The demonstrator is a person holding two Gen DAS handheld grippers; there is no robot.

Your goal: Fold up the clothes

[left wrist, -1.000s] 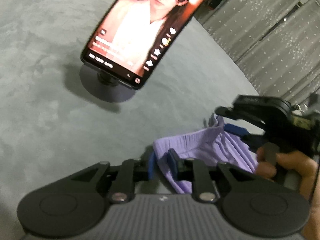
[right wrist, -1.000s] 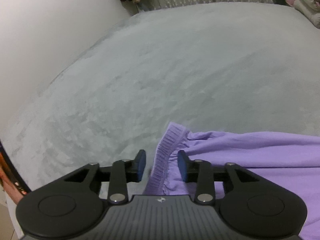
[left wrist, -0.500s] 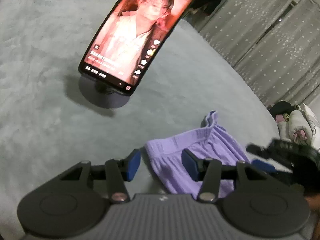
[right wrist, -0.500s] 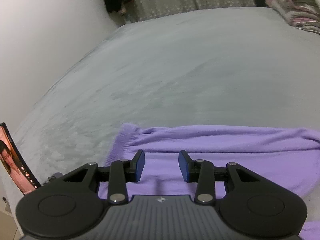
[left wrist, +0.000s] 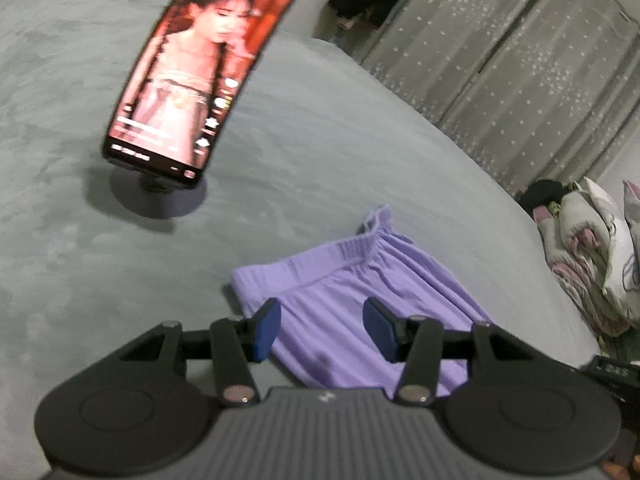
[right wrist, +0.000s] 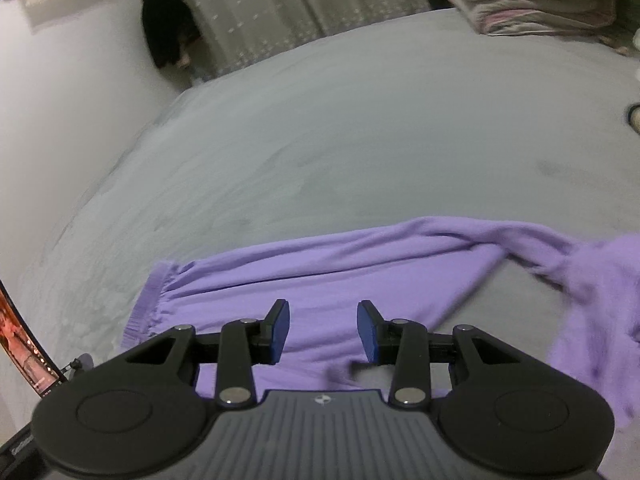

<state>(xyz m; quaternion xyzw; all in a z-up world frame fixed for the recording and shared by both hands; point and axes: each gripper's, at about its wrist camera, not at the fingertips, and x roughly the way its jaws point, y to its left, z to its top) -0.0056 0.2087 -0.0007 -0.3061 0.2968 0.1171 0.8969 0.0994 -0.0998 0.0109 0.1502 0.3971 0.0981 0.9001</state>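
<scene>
From my left gripper (left wrist: 322,330), the blue pads stand apart and empty; the purple trousers (left wrist: 360,276) lie flat on the grey bed (left wrist: 80,260) beneath and beyond them, waistband just ahead. A phone on a stand (left wrist: 196,76) sits farther ahead to the left.

My right gripper (right wrist: 323,332) also gapes, gripping nothing, above the trousers' upper part; the legs trail off rightward.

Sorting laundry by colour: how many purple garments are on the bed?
1. The purple pants lie flat on the grey bed, waistband nearest the phone. The pile at the bed's edge might hide more.
</scene>
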